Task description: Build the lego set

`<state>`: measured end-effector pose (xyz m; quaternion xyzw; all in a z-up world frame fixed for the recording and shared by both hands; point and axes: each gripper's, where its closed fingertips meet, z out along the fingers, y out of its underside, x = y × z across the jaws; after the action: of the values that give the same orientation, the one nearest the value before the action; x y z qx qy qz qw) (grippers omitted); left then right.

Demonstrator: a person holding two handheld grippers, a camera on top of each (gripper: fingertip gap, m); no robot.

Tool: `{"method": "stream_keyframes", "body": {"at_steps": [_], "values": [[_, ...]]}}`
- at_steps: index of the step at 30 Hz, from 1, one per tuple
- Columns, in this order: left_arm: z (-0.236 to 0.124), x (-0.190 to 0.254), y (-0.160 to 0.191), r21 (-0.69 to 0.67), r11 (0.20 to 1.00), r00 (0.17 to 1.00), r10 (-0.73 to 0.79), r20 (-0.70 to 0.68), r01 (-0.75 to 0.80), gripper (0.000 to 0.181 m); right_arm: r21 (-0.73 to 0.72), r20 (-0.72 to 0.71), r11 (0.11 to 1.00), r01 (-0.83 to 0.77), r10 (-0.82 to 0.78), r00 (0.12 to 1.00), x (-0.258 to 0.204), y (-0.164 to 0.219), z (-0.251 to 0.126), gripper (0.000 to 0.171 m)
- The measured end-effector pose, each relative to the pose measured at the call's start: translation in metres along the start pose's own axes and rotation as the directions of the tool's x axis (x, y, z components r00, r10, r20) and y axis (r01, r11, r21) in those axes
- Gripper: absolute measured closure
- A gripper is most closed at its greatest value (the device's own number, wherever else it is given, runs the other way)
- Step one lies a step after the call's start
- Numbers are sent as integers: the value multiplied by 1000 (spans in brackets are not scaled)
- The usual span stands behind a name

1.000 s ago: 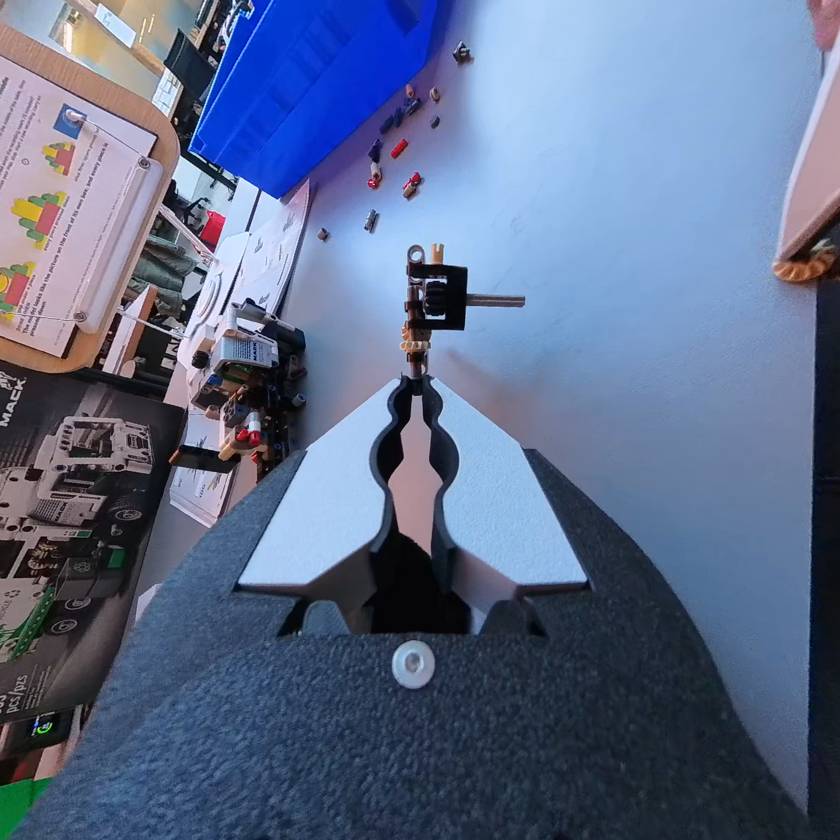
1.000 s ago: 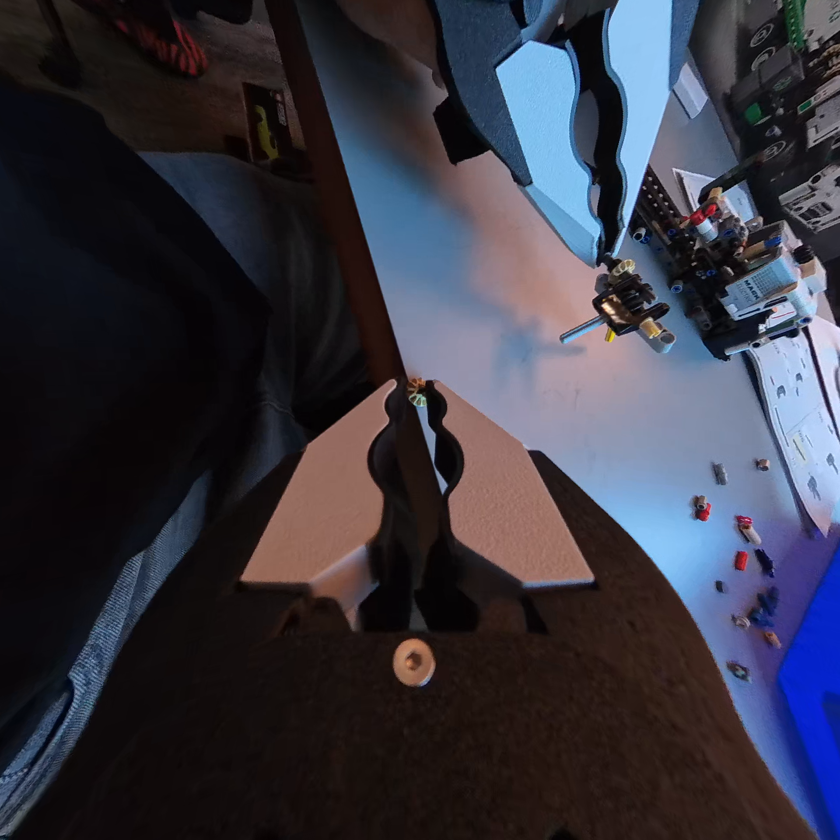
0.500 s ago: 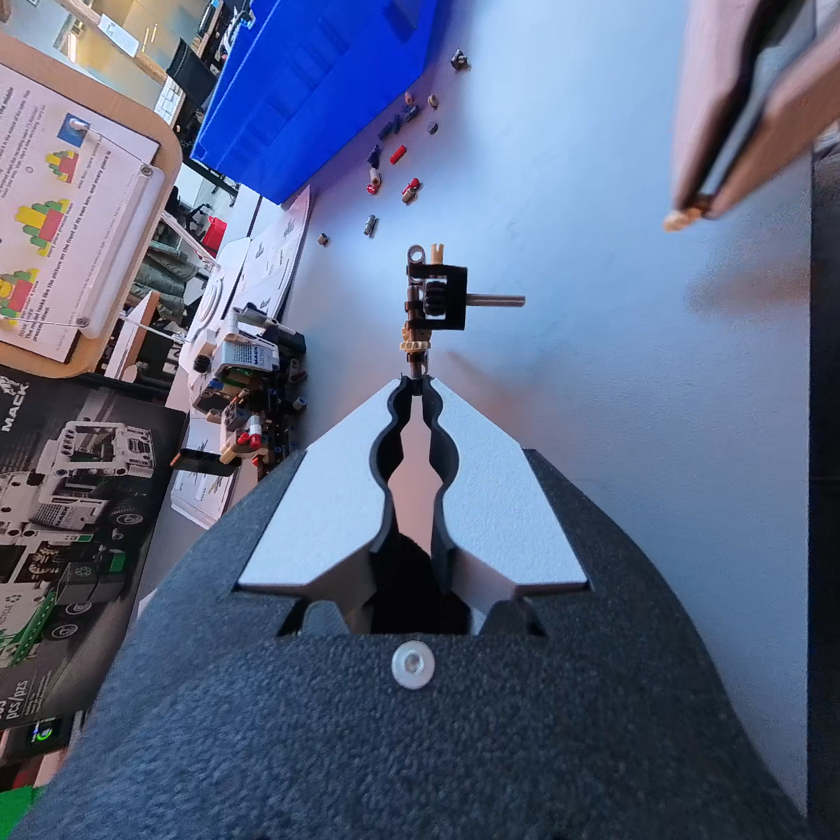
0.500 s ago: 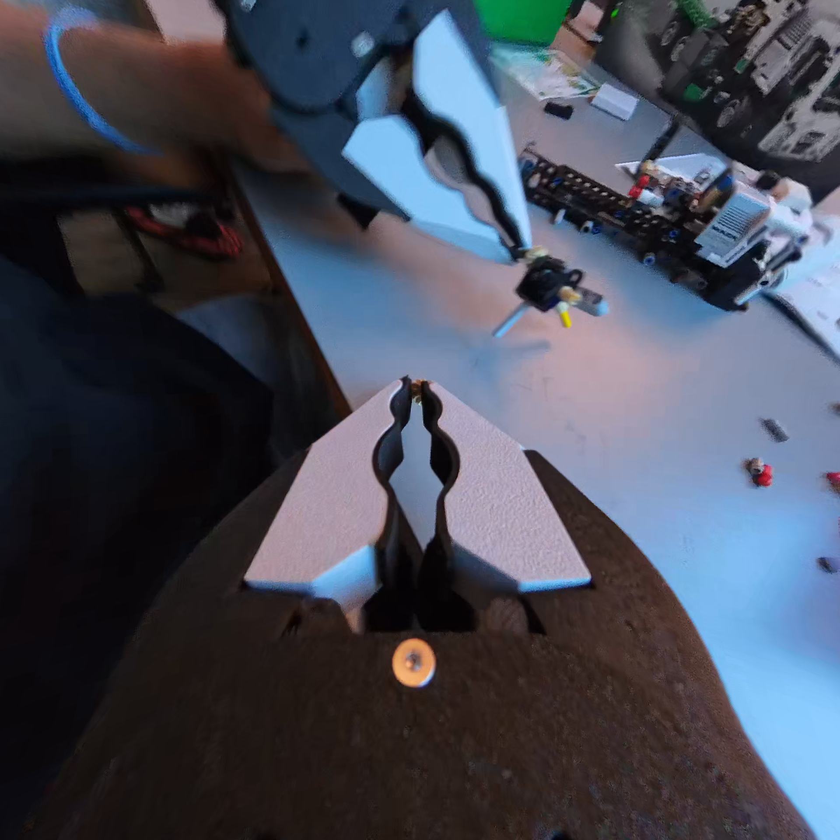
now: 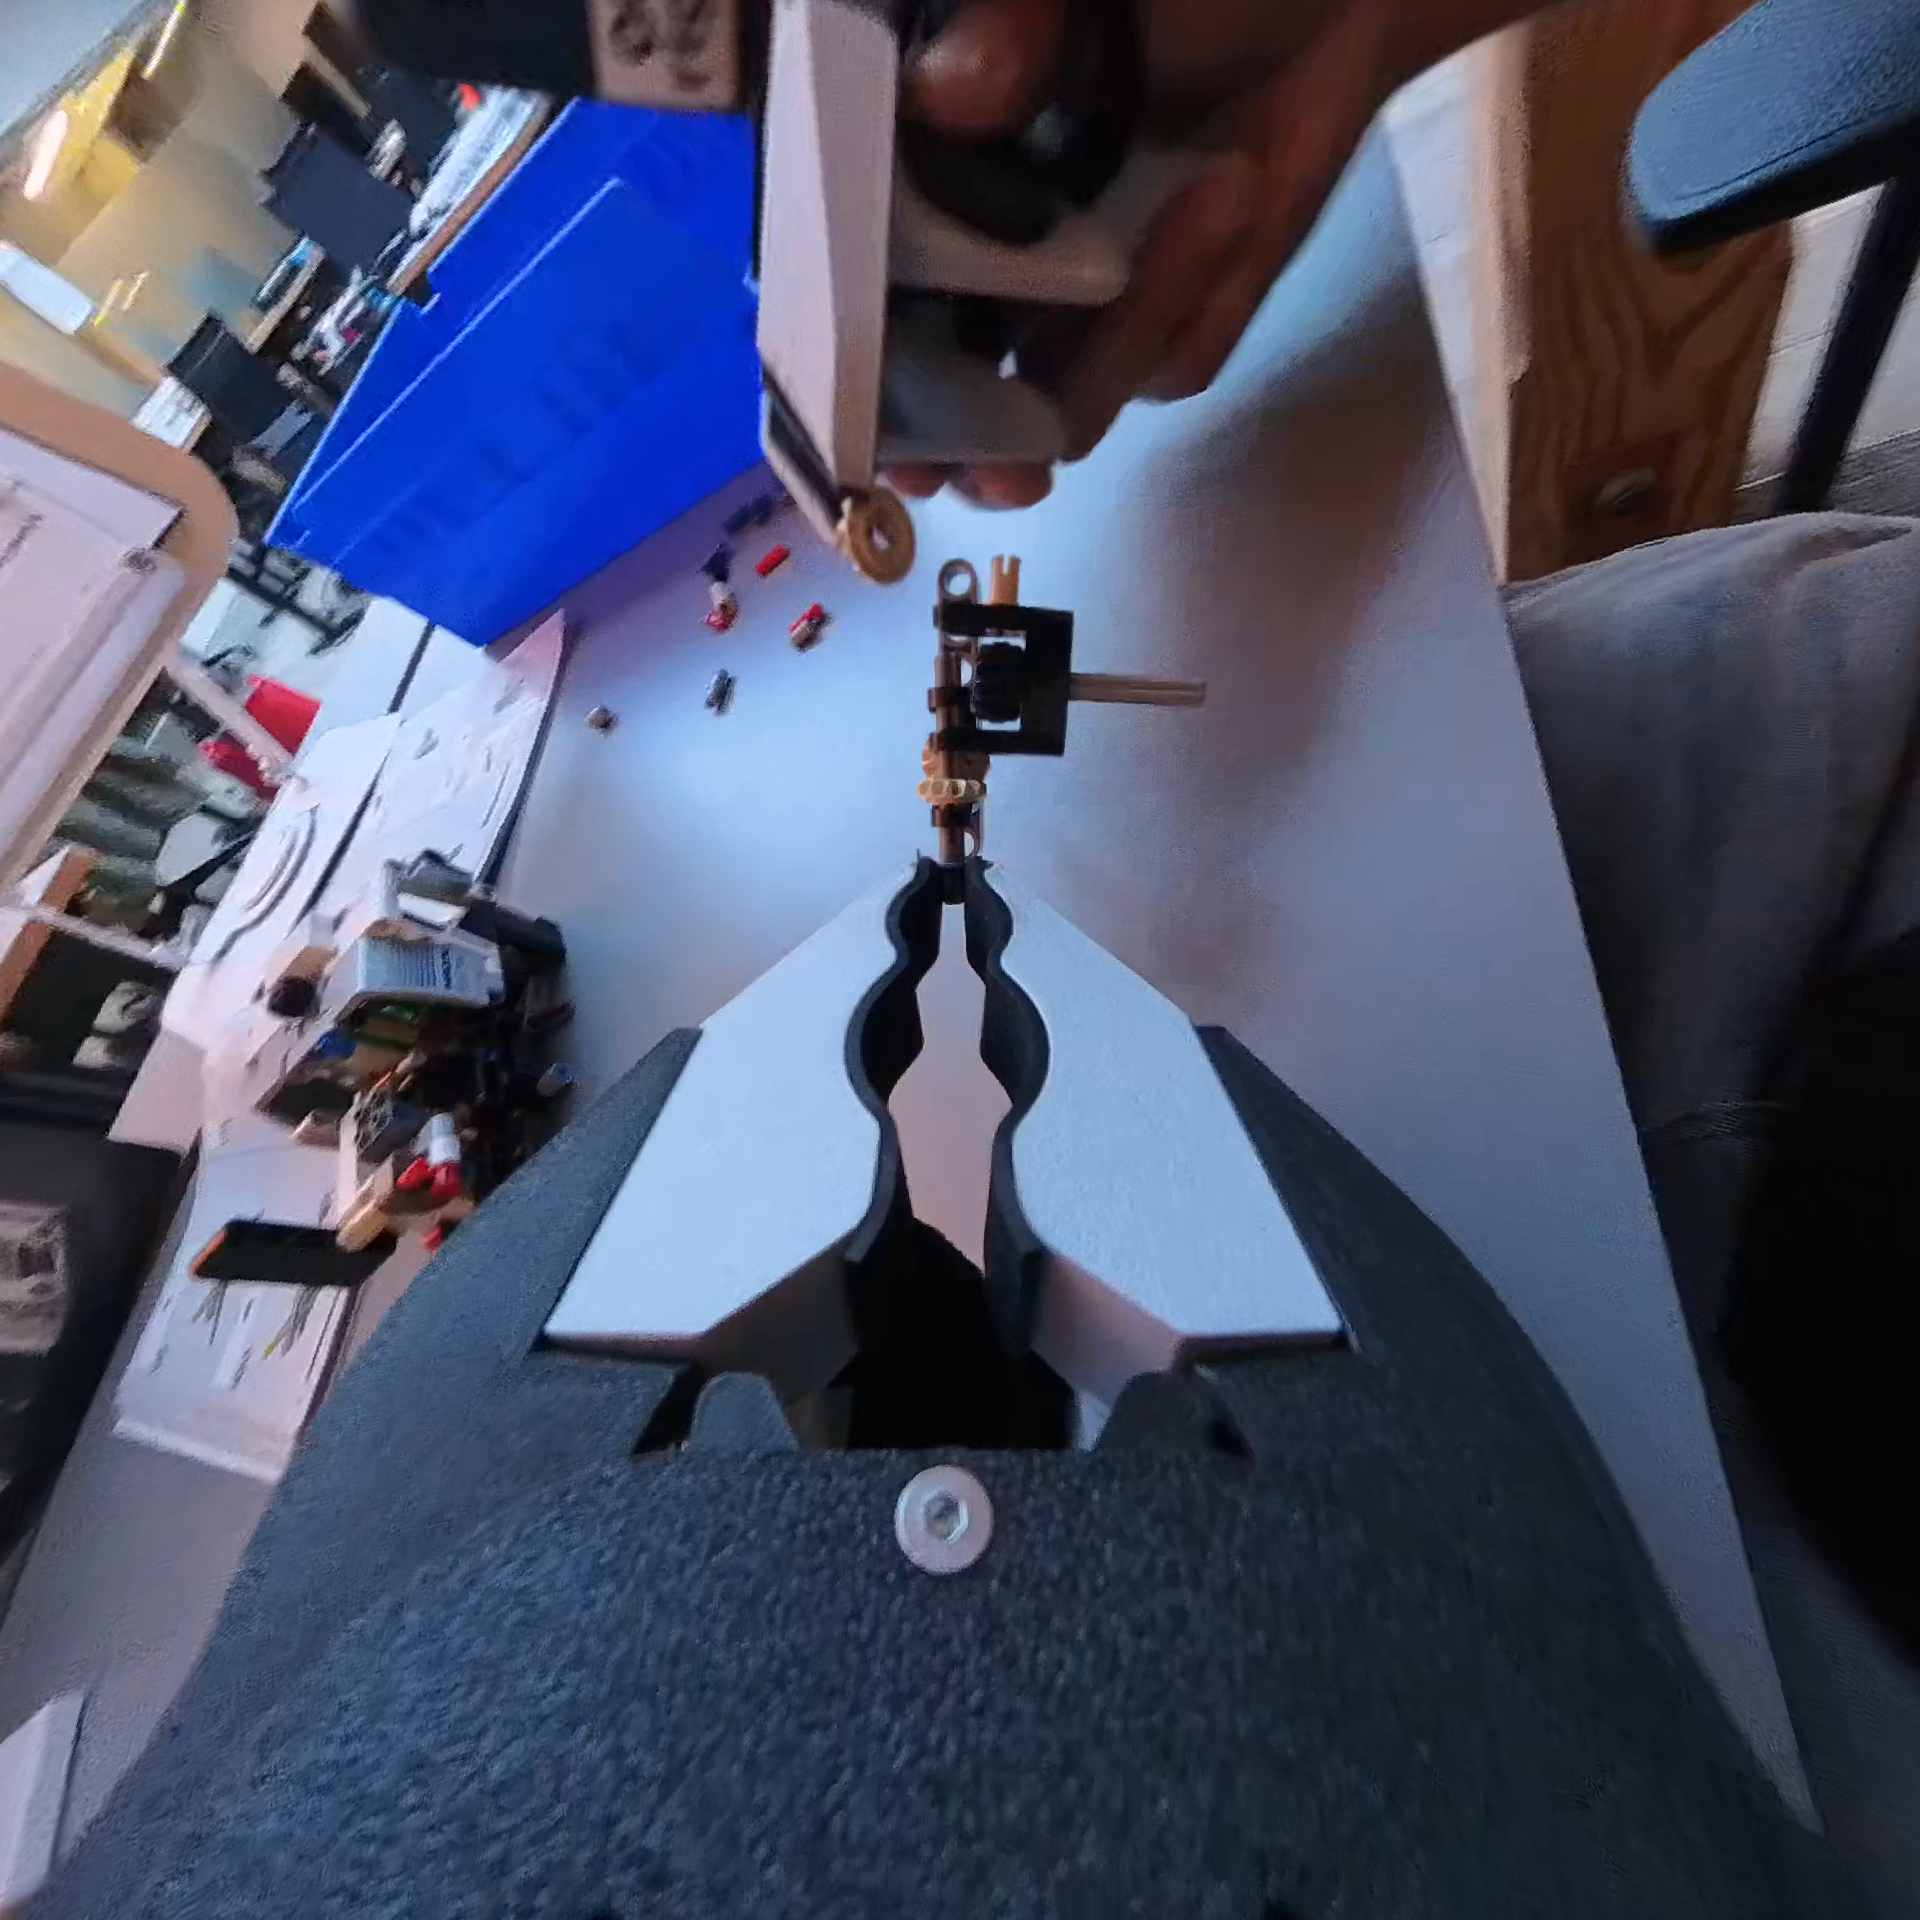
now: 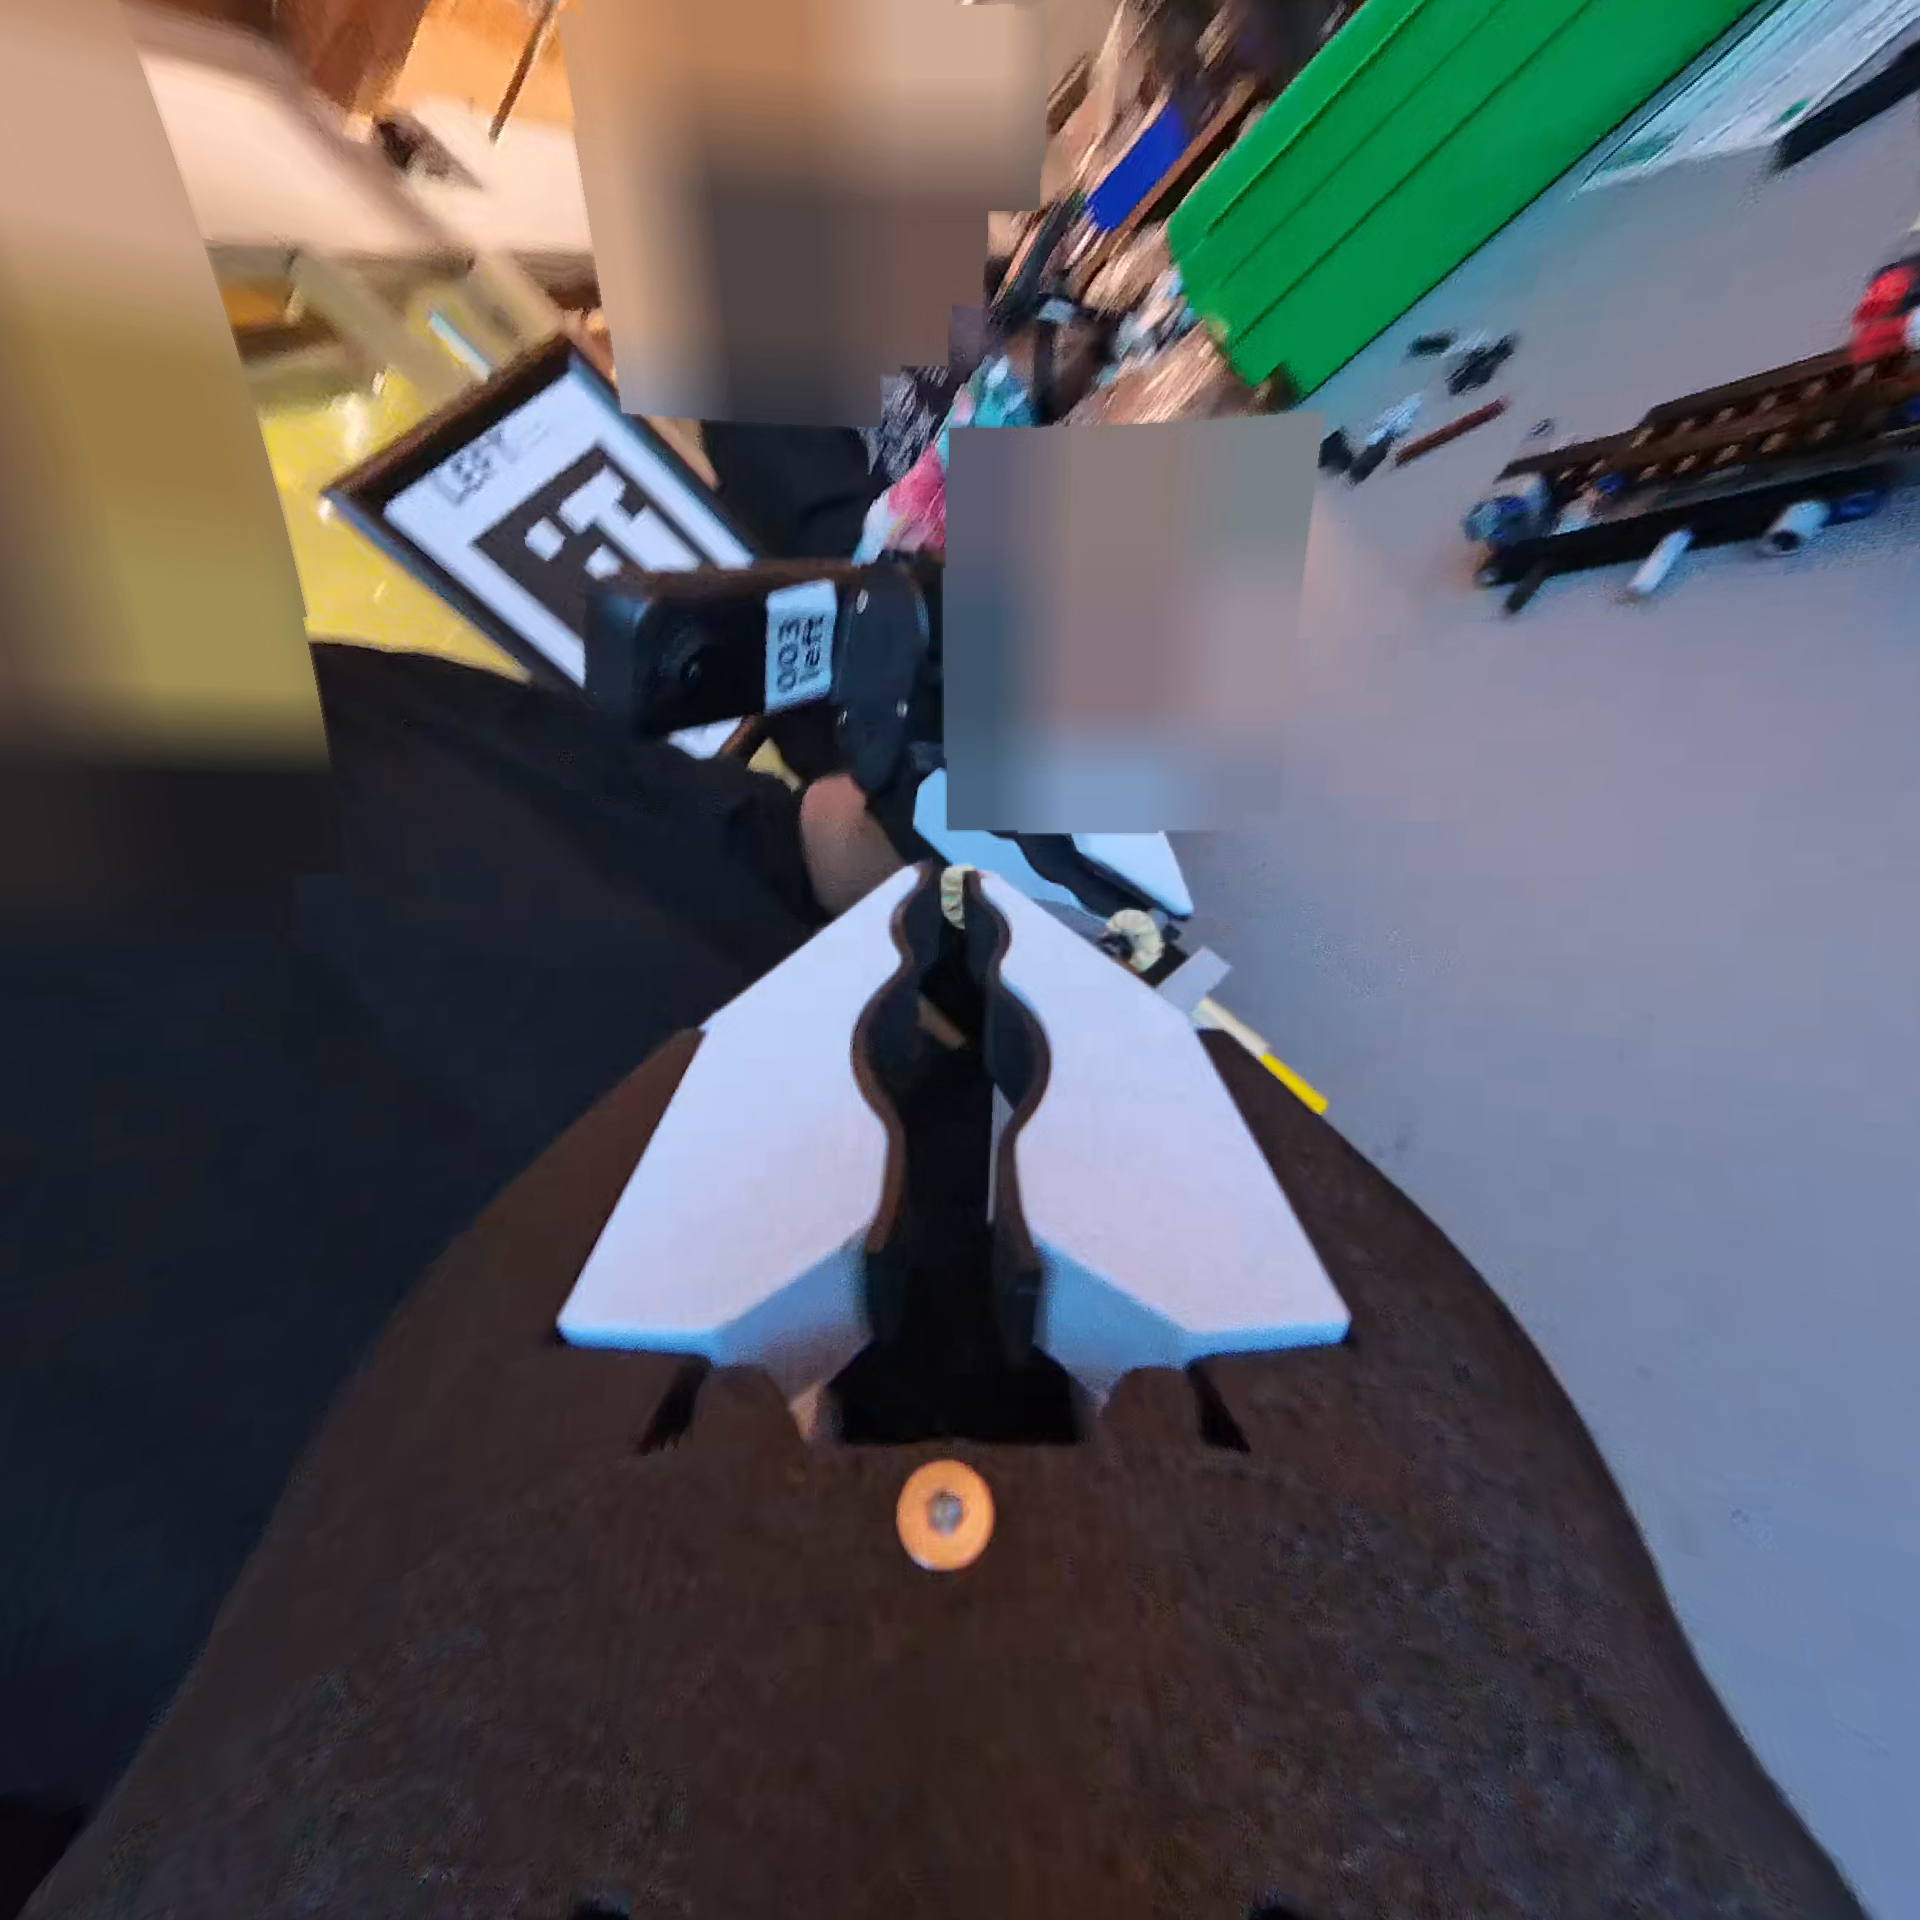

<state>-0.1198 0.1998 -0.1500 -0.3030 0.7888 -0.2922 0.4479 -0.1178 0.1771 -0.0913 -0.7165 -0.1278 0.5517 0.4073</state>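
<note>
My left gripper (image 5: 951,868) is shut on the brown axle of a small gear assembly (image 5: 1003,681): a black frame with a black gear, a tan gear and a grey axle sticking out right. It is held above the white table (image 5: 1299,935). My right gripper (image 6: 958,883) is shut on a small tan gear (image 6: 954,896). In the left wrist view the right gripper (image 5: 831,312) comes in from above, and its tan gear (image 5: 880,536) sits just left of the assembly's top end. In the right wrist view the assembly's tan gear (image 6: 1135,933) shows right of my fingertips.
A half-built truck model (image 5: 416,1029) and a long black beam frame (image 6: 1704,488) lie on the table. Several small loose pieces (image 5: 764,613) lie near a blue bin (image 5: 540,395). A green bin (image 6: 1434,156) stands at the back. Instruction sheets (image 5: 436,748) lie at the left. Left tips to right tips: about 6 cm. From either gripper's tips it is about 20 cm to the half-built truck model (image 5: 416,1029).
My right gripper has swung in with the tan gear, from the table's edge to just beside the top of the assembly. The left gripper has held the assembly still.
</note>
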Motion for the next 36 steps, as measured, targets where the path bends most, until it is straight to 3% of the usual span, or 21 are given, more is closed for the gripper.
{"method": "stream_keyframes", "body": {"at_steps": [6,10,16,25,36], "values": [[-6,2,-15,161,975,979,173,-112,-154,180,-220,284,975,-2,66,957,-9,-2,-2,168],[-12,-6,-21,226,969,965,153,-213,-104,180,-342,403,939,39,109,909,-10,-2,7,168],[-30,-19,-20,285,958,934,122,-336,-22,180,-414,570,905,99,173,803,-11,-18,17,168],[-28,-24,-4,269,963,921,119,-372,-16,180,-501,602,855,133,234,764,4,-18,19,168],[-21,-5,22,157,949,864,313,-395,-272,179,-671,519,716,194,266,812,18,22,30,168]]}}
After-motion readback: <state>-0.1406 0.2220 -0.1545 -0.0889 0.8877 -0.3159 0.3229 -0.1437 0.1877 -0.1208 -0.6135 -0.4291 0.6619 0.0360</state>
